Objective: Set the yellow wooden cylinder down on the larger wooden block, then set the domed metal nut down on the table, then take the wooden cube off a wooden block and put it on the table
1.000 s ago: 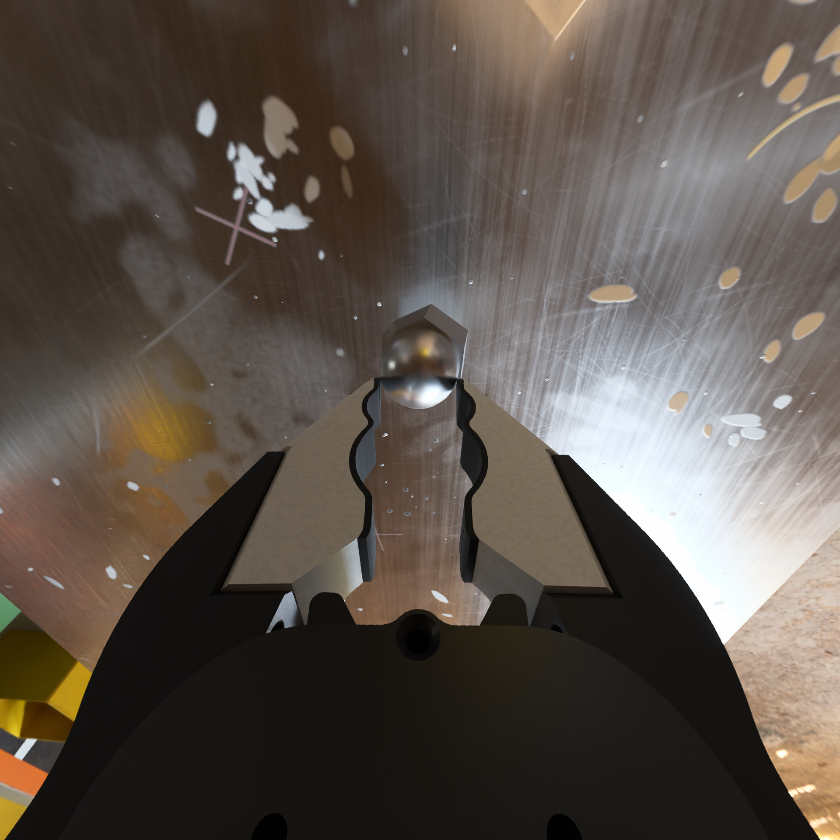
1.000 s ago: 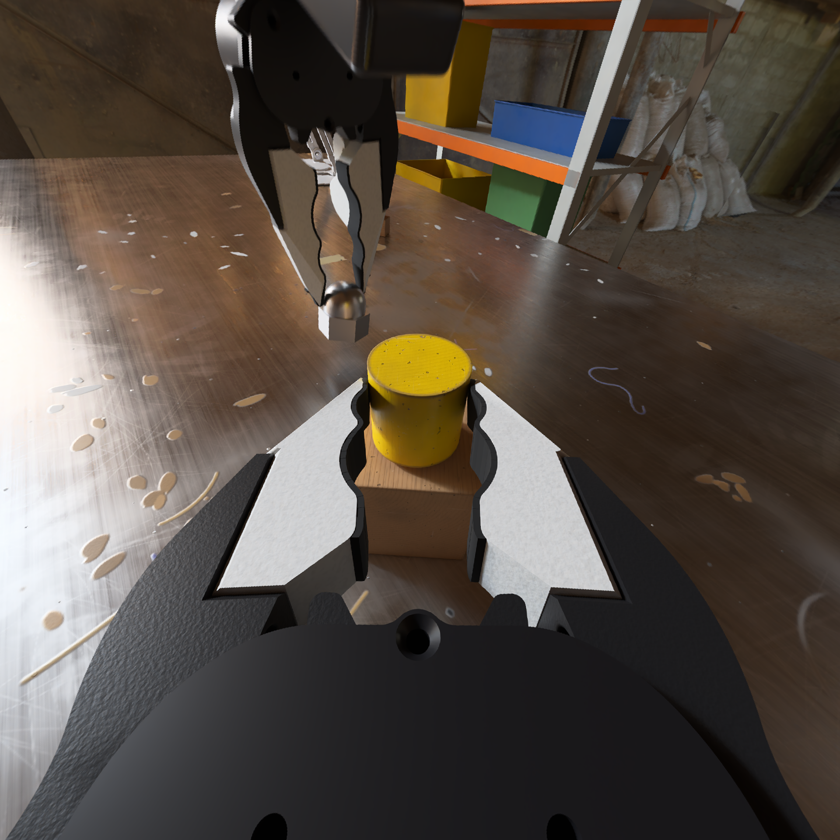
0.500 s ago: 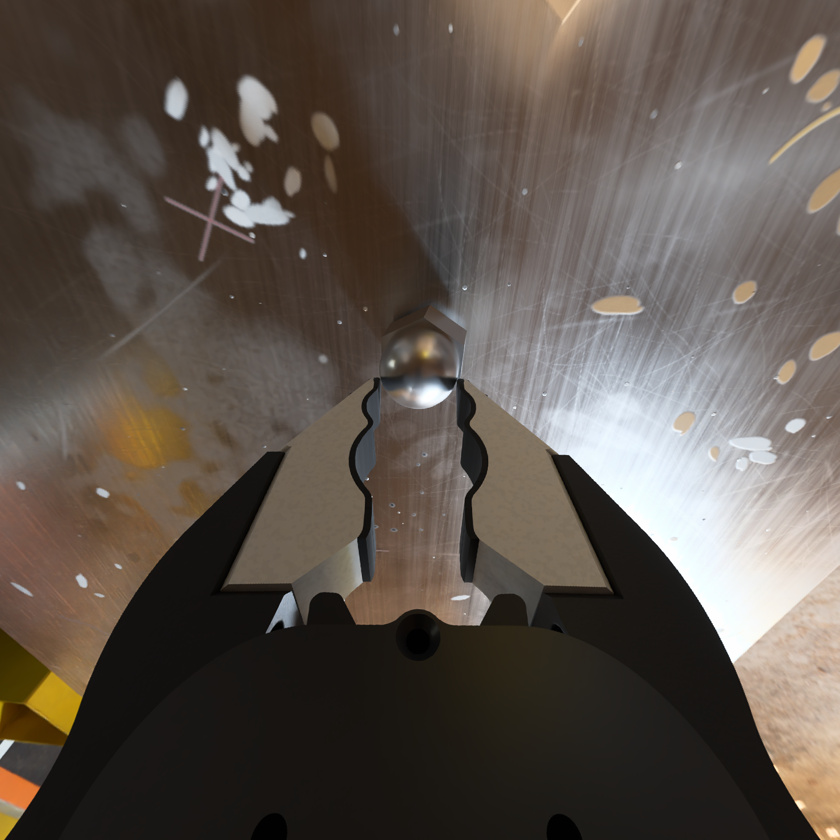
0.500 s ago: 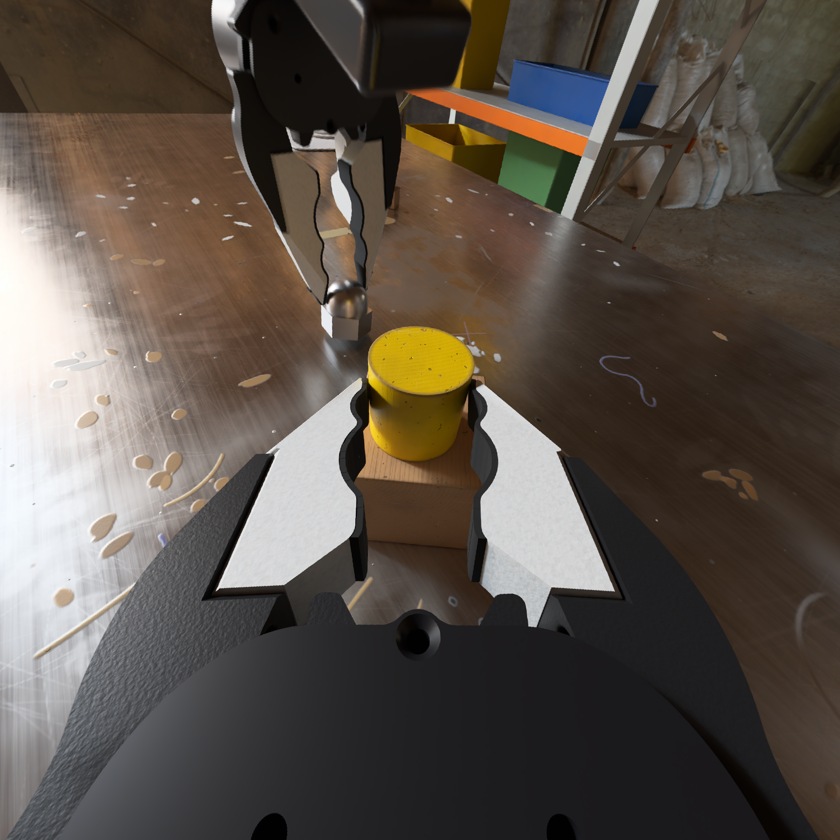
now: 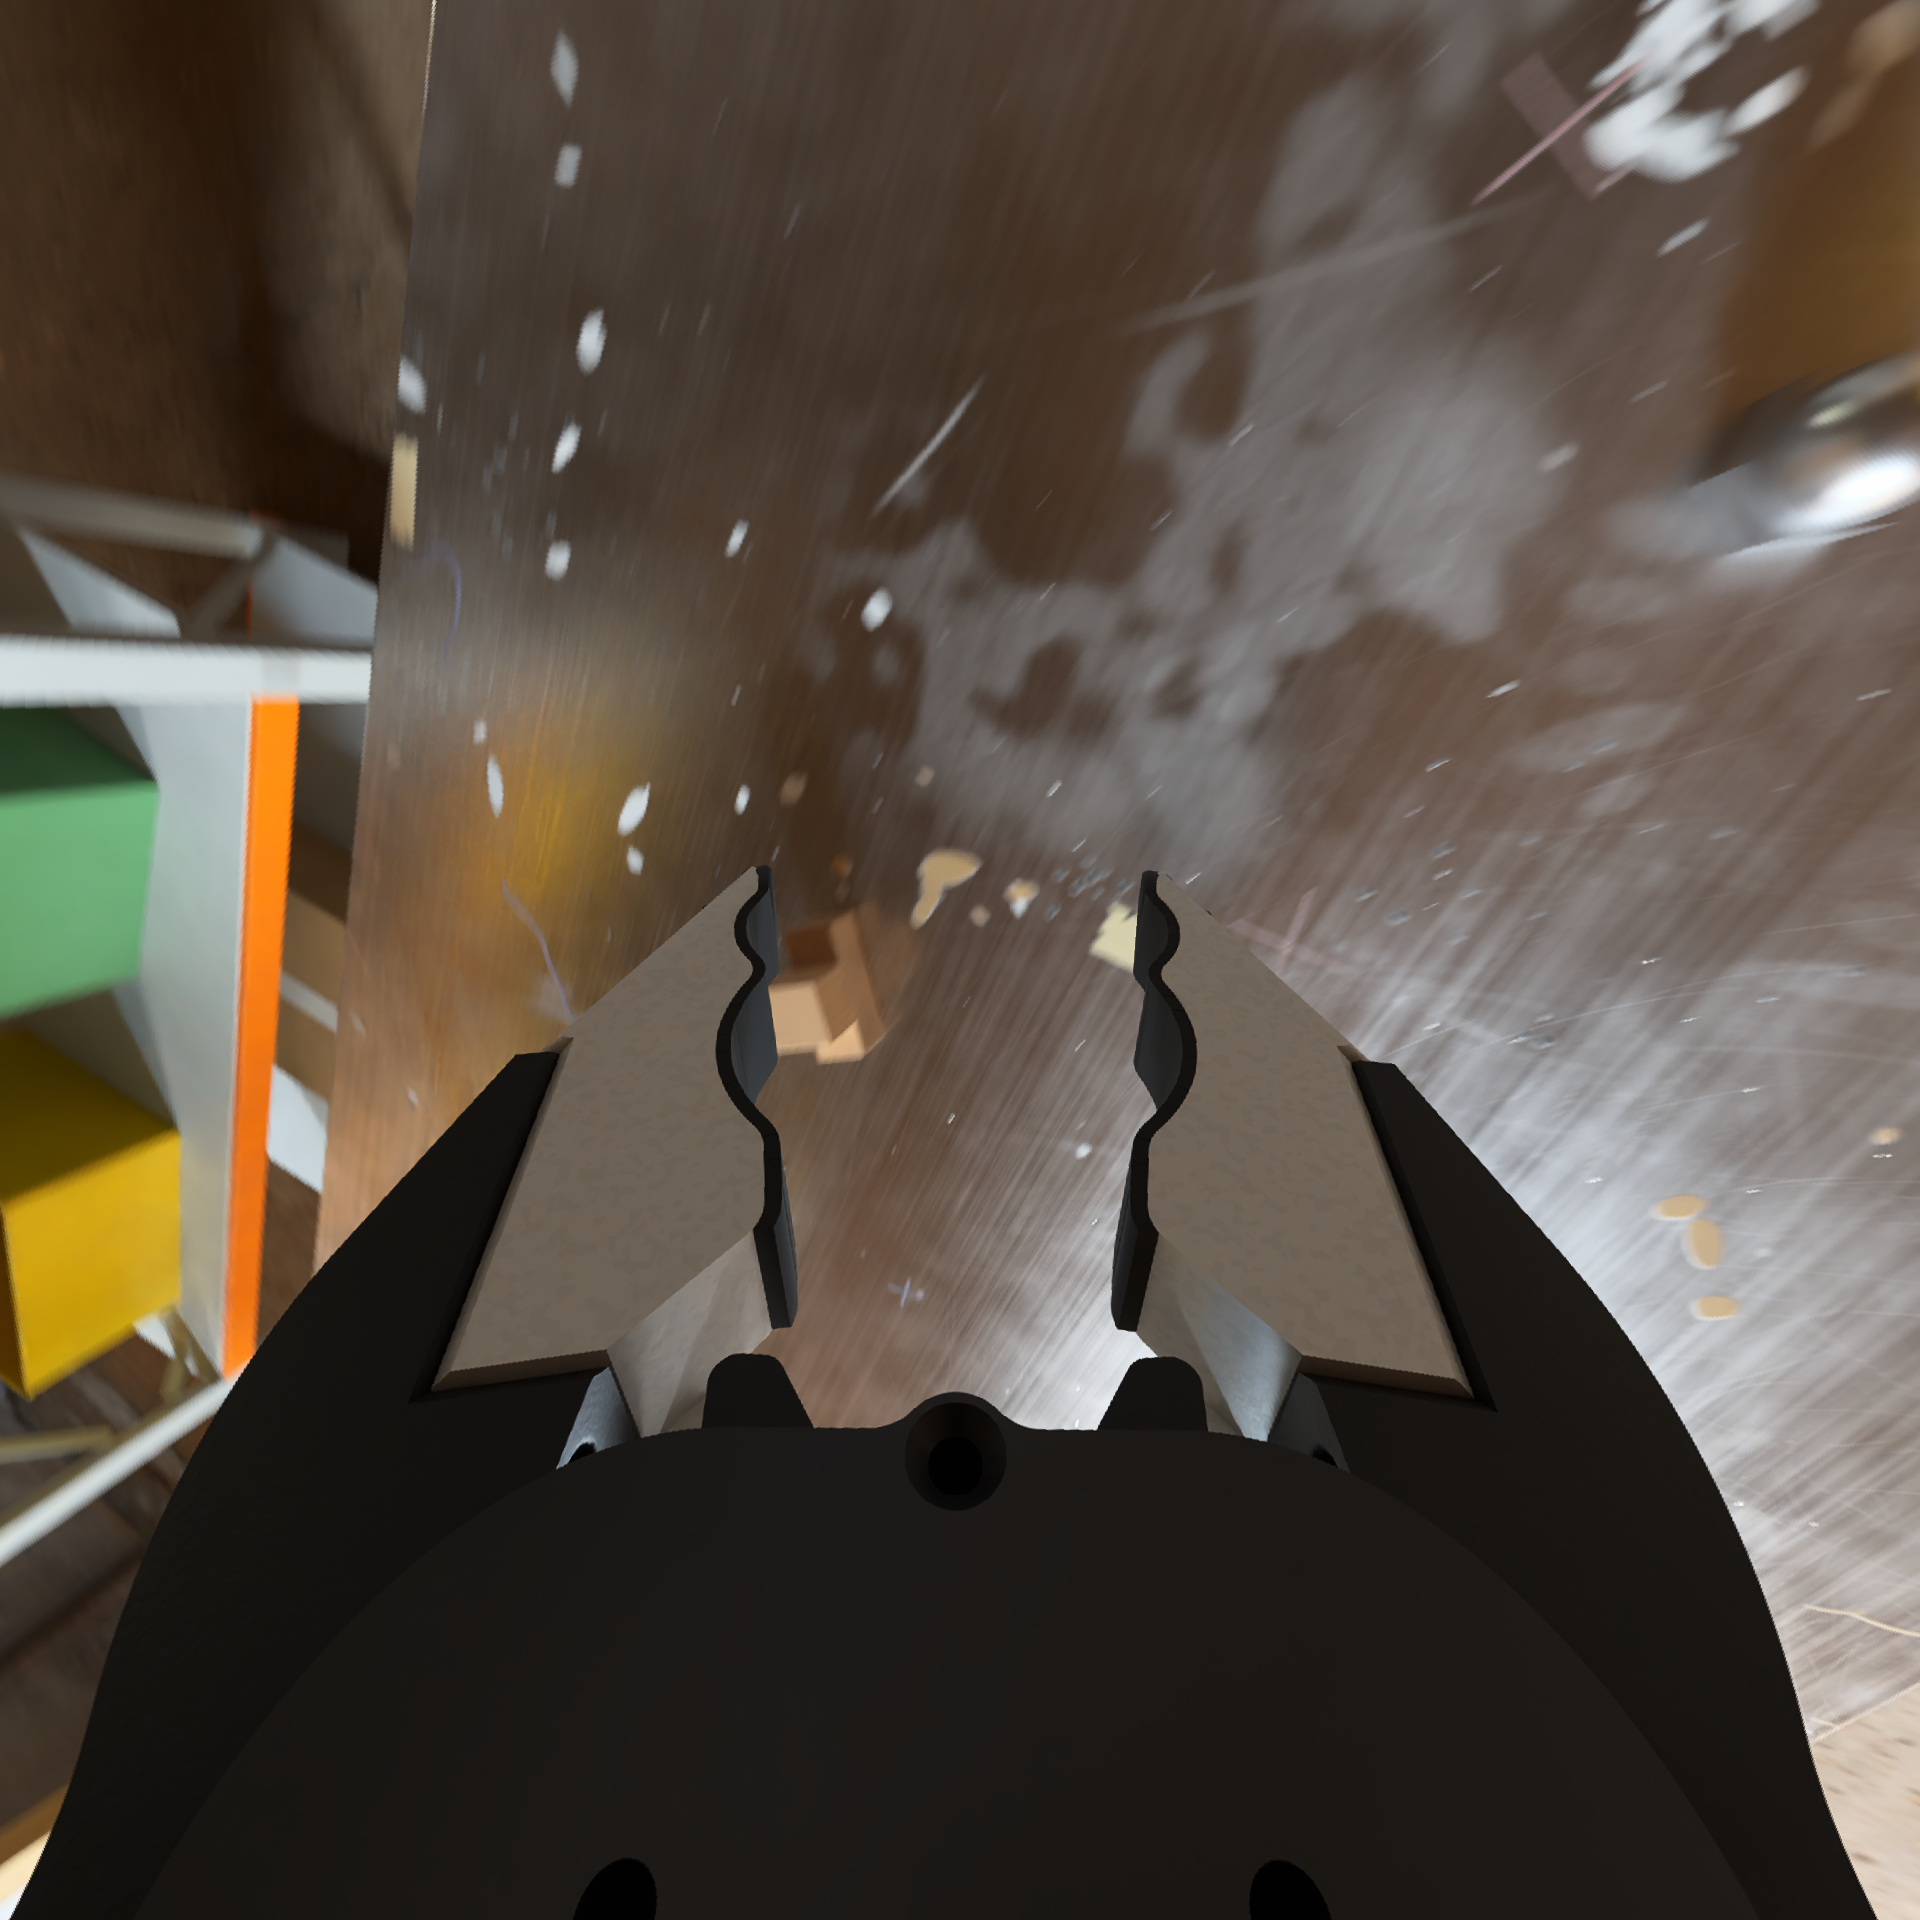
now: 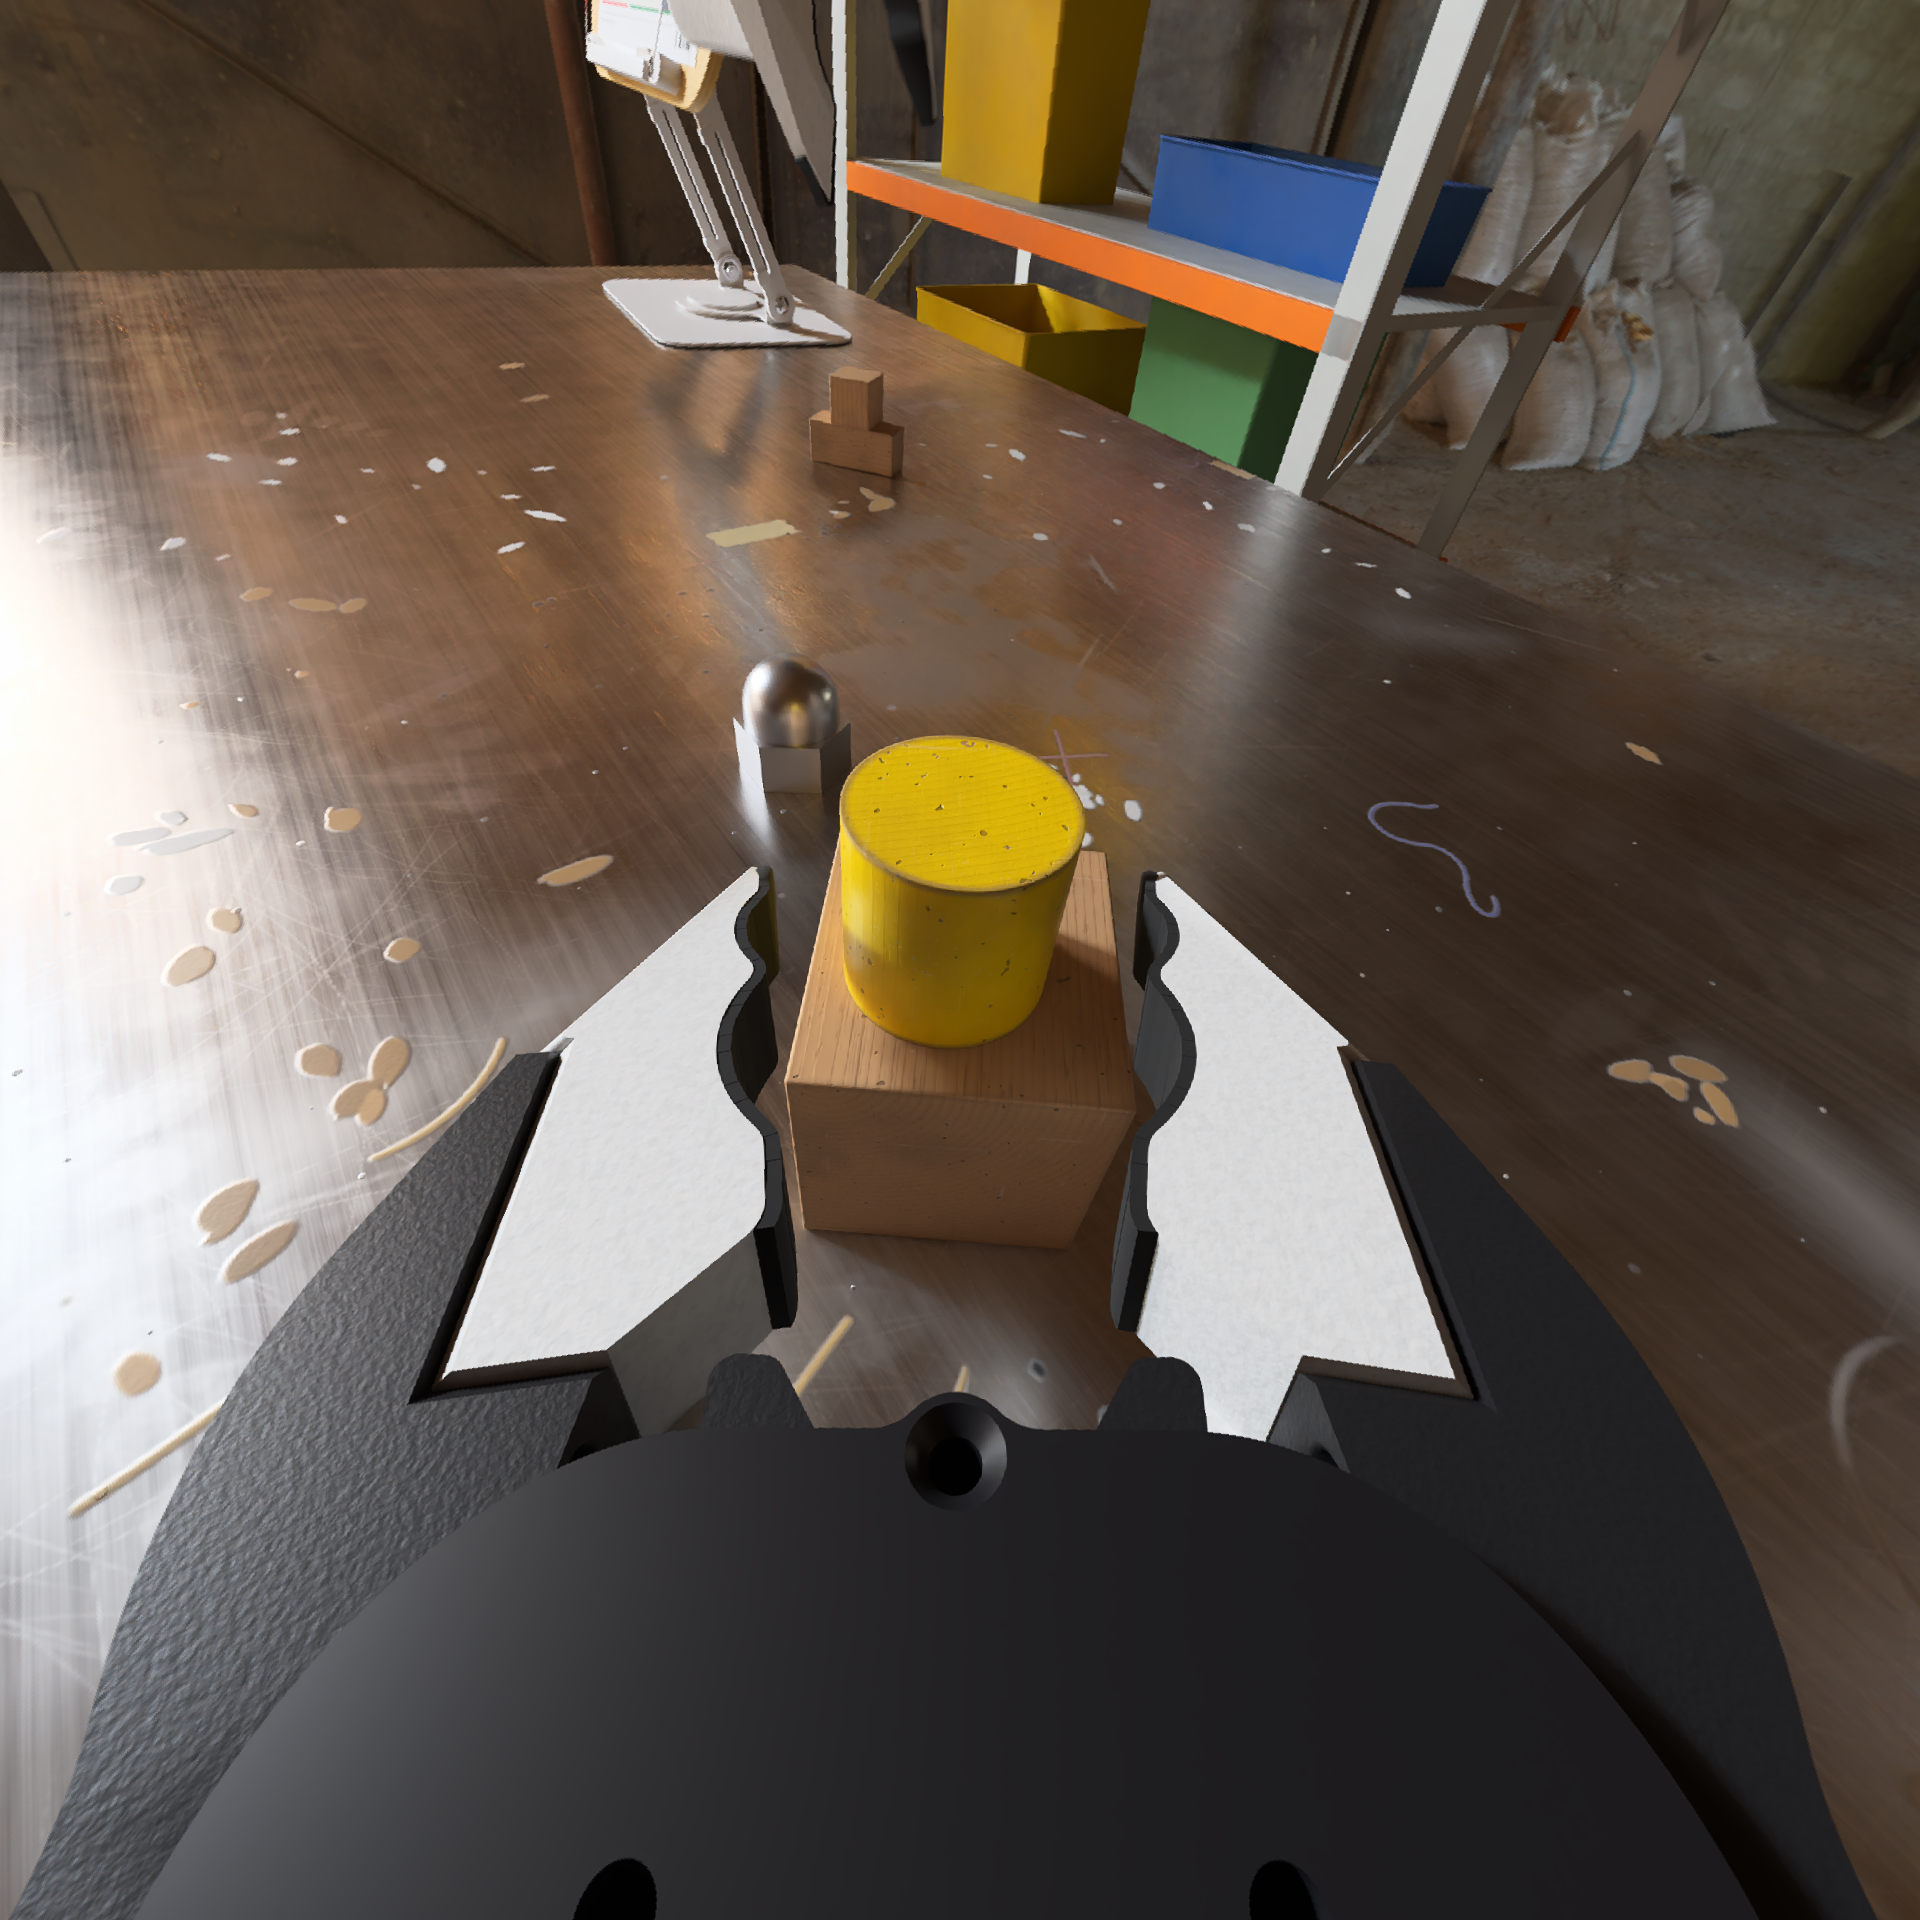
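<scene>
In the right wrist view the yellow wooden cylinder [image 6: 956, 883] stands upright on the larger wooden block [image 6: 956, 1153]. My right gripper [image 6: 951, 894] is open and empty, with one finger on each side of the block, apart from it. The domed metal nut [image 6: 790, 727] stands on the table just beyond the block, to the left. Farther off, the small wooden cube [image 6: 857, 395] sits on a smaller wooden block [image 6: 857, 449]. My left gripper [image 5: 951, 894] is open and empty. The cube stack [image 5: 821, 982] shows by its left fingertip, and the blurred nut [image 5: 1829, 468] is at the right edge.
A white stand with a flat base [image 6: 727, 312] is at the table's far end. A metal shelf [image 6: 1143, 249] with yellow, blue and green boxes stands off the table's right side. The brown tabletop [image 6: 416, 675] is scratched and flecked with paint.
My left gripper opened, left the nut on the table, and swung out of the right wrist view towards the cube stack. My right gripper opened off the cylinder.
</scene>
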### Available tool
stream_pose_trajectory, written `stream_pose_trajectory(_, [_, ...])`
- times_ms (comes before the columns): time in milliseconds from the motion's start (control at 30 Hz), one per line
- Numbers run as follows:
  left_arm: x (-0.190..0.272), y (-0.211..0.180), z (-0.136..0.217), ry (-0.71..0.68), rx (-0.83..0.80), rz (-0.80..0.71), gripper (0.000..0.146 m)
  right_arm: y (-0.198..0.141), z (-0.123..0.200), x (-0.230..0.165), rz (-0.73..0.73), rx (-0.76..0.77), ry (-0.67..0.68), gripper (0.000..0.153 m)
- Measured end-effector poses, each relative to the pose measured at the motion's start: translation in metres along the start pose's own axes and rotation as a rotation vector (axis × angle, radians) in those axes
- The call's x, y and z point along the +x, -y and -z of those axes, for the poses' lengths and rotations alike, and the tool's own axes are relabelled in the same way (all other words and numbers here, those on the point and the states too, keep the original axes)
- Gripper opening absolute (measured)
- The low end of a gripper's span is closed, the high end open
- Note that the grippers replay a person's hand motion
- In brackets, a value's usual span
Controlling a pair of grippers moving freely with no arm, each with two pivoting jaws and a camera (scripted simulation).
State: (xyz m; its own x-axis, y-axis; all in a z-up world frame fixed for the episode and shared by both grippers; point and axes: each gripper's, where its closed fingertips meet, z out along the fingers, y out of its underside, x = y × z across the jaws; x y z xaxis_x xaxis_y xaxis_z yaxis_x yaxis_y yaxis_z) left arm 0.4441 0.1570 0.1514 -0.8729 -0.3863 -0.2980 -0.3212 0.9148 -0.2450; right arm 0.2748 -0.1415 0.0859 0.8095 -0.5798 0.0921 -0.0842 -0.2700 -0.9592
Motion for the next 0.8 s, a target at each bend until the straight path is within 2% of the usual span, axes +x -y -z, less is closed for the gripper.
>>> stream_pose_trajectory(167, [-0.043, -0.073, -0.04, -0.009, -0.105, 0.165, 0.067, -0.001, -0.001, 0.001, -0.005, -0.007, 0.0, 0.07])
stream_pose_trajectory(300, [-0.054, -0.108, -0.072, -0.039, -0.157, 0.232, 0.059, -0.001, -0.001, 0.002, -0.015, -0.004, -0.004, 0.07])
stream_pose_trajectory(567, [-0.052, -0.122, -0.112, -0.104, -0.197, 0.277, 0.052, -0.001, 0.0, 0.004, -0.027, 0.002, -0.015, 0.069])
stream_pose_trajectory(800, [-0.05, -0.124, -0.126, -0.138, -0.226, 0.295, 0.034, -0.002, 0.002, 0.007, -0.029, -0.005, -0.03, 0.053])
